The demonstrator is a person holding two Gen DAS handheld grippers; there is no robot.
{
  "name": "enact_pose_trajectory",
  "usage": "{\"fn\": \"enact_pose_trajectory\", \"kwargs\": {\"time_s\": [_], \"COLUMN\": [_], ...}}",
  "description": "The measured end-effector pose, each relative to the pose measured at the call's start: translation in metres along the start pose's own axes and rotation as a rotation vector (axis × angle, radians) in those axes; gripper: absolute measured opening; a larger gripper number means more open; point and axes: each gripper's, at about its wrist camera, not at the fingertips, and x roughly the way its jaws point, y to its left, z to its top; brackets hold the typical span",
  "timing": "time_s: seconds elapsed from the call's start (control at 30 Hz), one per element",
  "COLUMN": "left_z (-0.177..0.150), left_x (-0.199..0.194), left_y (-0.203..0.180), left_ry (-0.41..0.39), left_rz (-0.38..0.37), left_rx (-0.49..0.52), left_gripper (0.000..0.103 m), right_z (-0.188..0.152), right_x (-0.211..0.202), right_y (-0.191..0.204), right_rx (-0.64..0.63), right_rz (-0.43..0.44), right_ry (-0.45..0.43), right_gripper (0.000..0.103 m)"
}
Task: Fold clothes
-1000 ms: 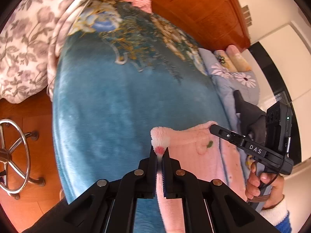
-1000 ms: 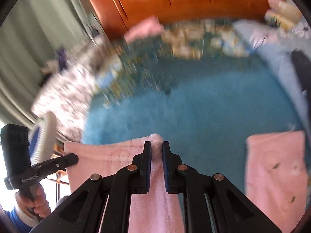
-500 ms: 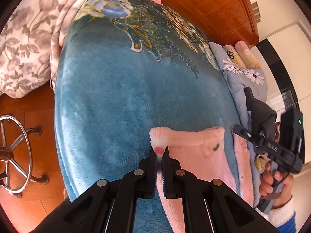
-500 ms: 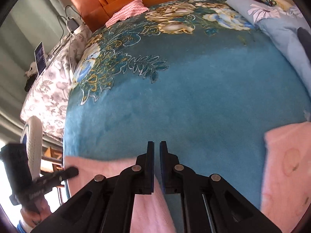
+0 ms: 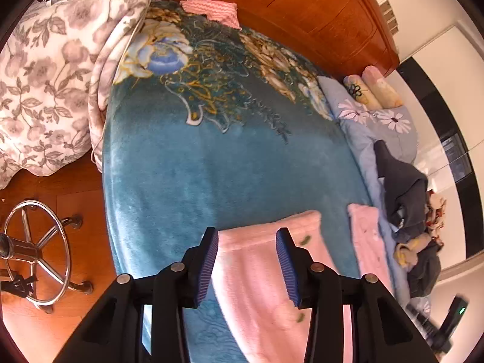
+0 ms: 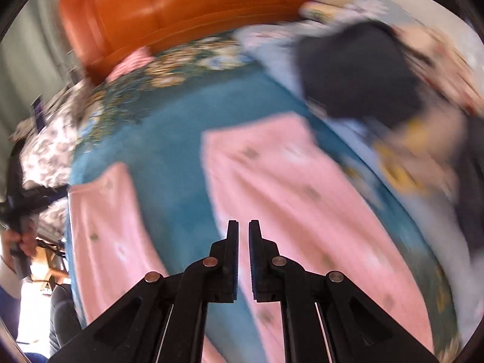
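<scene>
Tongs on the left [image 5: 246,260] are opening above a pink fleece garment [image 5: 272,281] on the teal blanket [image 5: 211,175]; right tongs [image 6: 243,254] are closed, empty.

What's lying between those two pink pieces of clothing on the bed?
Only bare blue blanket separates the left pink garment from the right pink garment; the right wrist view shows it.

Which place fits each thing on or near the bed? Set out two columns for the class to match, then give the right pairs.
Things:
1. pink garment
2. dark clothes pile
3. floral quilt
4. small pink cloth

Places:
A. against the wooden headboard
B. left of the blue blanket
C. between the left gripper's opening jaws
D. right side, on the pale blue sheet

Pairs: 1-C, 2-D, 3-B, 4-A
</scene>
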Motion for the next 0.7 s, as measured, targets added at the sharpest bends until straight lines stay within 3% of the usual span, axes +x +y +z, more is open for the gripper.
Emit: {"fn": "enact_pose_trajectory", "kwargs": {"time_s": [0.13,0.23,0.43,0.53,0.63,0.7], "left_z": [-0.011,-0.026,-0.051,-0.059,-0.058,-0.053], "left_x": [0.008,0.027,0.079,0.106,0.128,0.140], "left_y": [-0.027,-0.051,-0.107,-0.129,-0.147,-0.156], "left_ry": [0.049,0.115,0.251,0.312,0.335,0.334], "left_rz": [-0.024,-0.039,-0.077,-0.086,-0.084,-0.076], "left_rx": [0.047,0.080,0.122,0.112,0.098,0.103], "left_gripper": [0.049,0.049,0.049,0.049,0.049,0.049], "right_z": [-0.070,-0.131,-0.235,-0.261,-0.268,-0.265], "right_x": [-0.026,-0.046,-0.088,-0.104,-0.118,-0.126], "right_y": [-0.050,-0.083,-0.130,-0.160,-0.187,-0.205], "right_rx": [0.173,0.316,0.516,0.603,0.660,0.681], "right_rz": [-0.050,-0.091,-0.175,-0.229,-0.261,-0.296], "right_ry": [0.010,0.018,0.021,0.014,-0.037,-0.065], "right_gripper": [0.007,0.019,0.028,0.028,0.028,0.034]}}
